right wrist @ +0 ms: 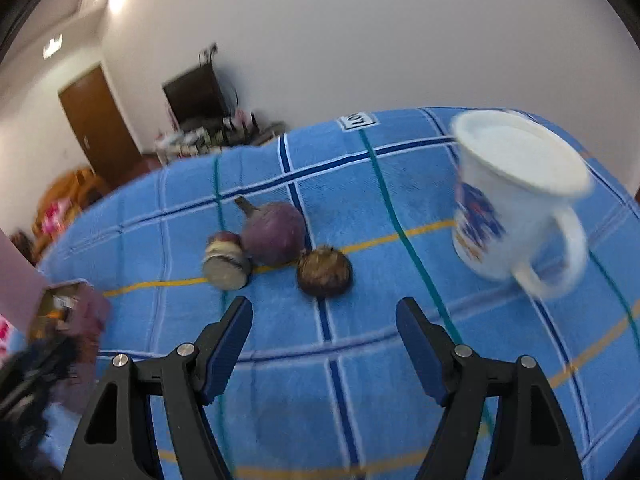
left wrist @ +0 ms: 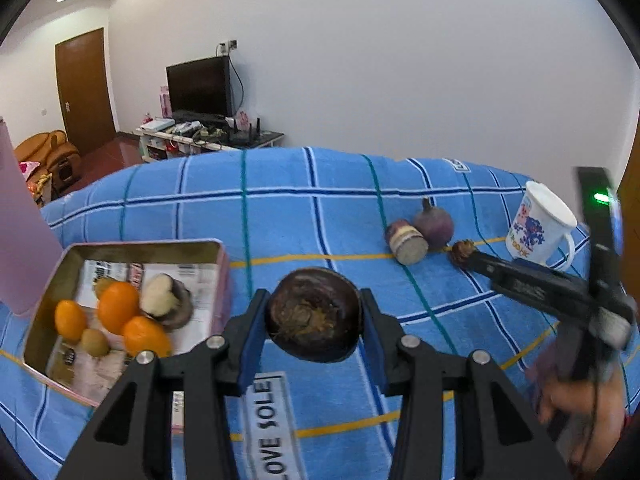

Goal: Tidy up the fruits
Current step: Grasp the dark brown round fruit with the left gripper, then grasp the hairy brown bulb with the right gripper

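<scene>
My left gripper [left wrist: 314,308] is shut on a dark brown round fruit [left wrist: 314,314], held above the blue checked cloth just right of the pink tin tray [left wrist: 132,246]. The tray holds three oranges [left wrist: 118,306], small kiwis [left wrist: 95,342] and a cut brown piece [left wrist: 168,300]. My right gripper [right wrist: 324,312] is open and empty, its jaws just short of a small brown fruit [right wrist: 325,272]. Behind that lie a purple round fruit [right wrist: 274,232] and a cut purple piece [right wrist: 226,266]. The right gripper also shows in the left wrist view [left wrist: 470,258], near the small brown fruit [left wrist: 462,250].
A white printed mug [right wrist: 516,200] stands right of the loose fruits, also seen in the left wrist view [left wrist: 536,224]. A pink upright object [left wrist: 20,240] stands left of the tray. The blue cloth [left wrist: 320,208] covers the whole surface; a TV stand and door are far behind.
</scene>
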Demonstrator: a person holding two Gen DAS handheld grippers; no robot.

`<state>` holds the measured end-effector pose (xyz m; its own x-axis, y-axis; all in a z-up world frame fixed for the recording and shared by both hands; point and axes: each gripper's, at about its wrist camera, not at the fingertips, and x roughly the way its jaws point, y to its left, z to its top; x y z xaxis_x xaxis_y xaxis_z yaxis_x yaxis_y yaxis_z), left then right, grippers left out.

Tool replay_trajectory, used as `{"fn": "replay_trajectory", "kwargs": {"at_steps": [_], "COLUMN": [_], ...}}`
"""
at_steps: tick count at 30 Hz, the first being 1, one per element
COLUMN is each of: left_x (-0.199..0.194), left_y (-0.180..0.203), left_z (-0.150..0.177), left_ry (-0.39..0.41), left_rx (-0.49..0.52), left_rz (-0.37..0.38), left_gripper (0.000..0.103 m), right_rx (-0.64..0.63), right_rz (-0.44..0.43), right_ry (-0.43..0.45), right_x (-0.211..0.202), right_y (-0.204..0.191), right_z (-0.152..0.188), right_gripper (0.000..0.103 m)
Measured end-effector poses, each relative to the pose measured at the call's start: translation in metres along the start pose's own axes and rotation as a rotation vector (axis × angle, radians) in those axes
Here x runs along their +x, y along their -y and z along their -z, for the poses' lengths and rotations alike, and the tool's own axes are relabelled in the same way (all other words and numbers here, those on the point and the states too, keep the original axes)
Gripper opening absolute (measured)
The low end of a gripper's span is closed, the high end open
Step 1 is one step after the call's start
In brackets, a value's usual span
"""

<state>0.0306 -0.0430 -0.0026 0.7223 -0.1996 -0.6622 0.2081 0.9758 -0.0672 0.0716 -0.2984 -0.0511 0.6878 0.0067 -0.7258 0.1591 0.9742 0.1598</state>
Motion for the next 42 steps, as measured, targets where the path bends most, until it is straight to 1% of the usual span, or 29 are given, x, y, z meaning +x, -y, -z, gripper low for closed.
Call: {"fn": "replay_trajectory", "kwargs": {"at_steps": [3,5,7,8,9,10,11,16,19,21,25,27,30,35,38,42], "left_x": [-0.005,-0.003,0.0,0.002,0.004,0.005,0.007,0.012,0.008,0.004,-0.004,-0.006,-0.009,-0.01,-0.011,-0.011], "left_y": [-0.007,-0.011,-0.014,-0.014,-0.014,-0.013,-0.012,-0.009,-0.011,-0.013,-0.027,-0.035,-0.049,-0.074,-0.09,-0.104], "left_z": [0.002,0.001,0.001,0.001,0.002,0.003,0.004,0.009,0.01,0.01,0.009,0.011,0.014,0.019,0.021,0.024], "left_ry": [0.006,0.002,-0.002,-0.003,-0.004,-0.004,-0.006,-0.013,0.001,0.022,0.048,0.061,0.086,0.107,0.119,0.126], "left_rx": [-0.002,-0.009,-0.013,-0.015,-0.016,-0.013,-0.009,-0.001,0.003,0.016,0.02,0.025,0.043,0.045,0.033,0.024], "left_rz": [-0.002,0.002,0.003,0.002,0.001,0.001,0.002,-0.003,-0.019,-0.046,-0.081,-0.102,-0.141,-0.174,-0.192,-0.216], "left_gripper": [0.046,0.046,0.046,0.046,0.046,0.046,0.046,0.046,0.046,0.046,0.046,0.046,0.046,0.046,0.046,0.046], "right_rx": [-0.019,-0.031,-0.045,-0.077,-0.104,-0.13,-0.128,-0.061,0.0,0.026,0.032,0.012,-0.037,-0.037,-0.061,-0.097], "right_rz": [-0.016,0.02,0.037,0.062,0.081,0.1,0.087,0.114,0.112,0.082,0.029,0.017,0.012,-0.041,-0.073,-0.083], "right_ry": [-0.032,-0.058,-0.103,-0.081,-0.084,-0.078,-0.073,-0.052,0.003,0.051,0.141,0.181,0.246,0.292,0.292,0.312], "right_x": [0.024,0.039,0.054,0.055,0.057,0.057,0.055,0.04,0.02,0.002,-0.033,-0.045,-0.057,-0.064,-0.065,-0.065], "right_y": [-0.003,-0.005,-0.007,-0.011,-0.013,-0.016,-0.016,-0.006,-0.003,-0.008,-0.035,-0.049,-0.081,-0.115,-0.135,-0.158], "right_z": [-0.013,-0.019,-0.019,-0.019,-0.018,-0.017,-0.016,-0.006,0.002,0.007,0.018,0.023,0.031,0.046,0.053,0.06], "right_gripper": [0.075,0.075,0.068,0.063,0.054,0.049,0.042,0.042,0.042,0.042,0.042,0.042,0.042,0.042,0.042,0.042]}}
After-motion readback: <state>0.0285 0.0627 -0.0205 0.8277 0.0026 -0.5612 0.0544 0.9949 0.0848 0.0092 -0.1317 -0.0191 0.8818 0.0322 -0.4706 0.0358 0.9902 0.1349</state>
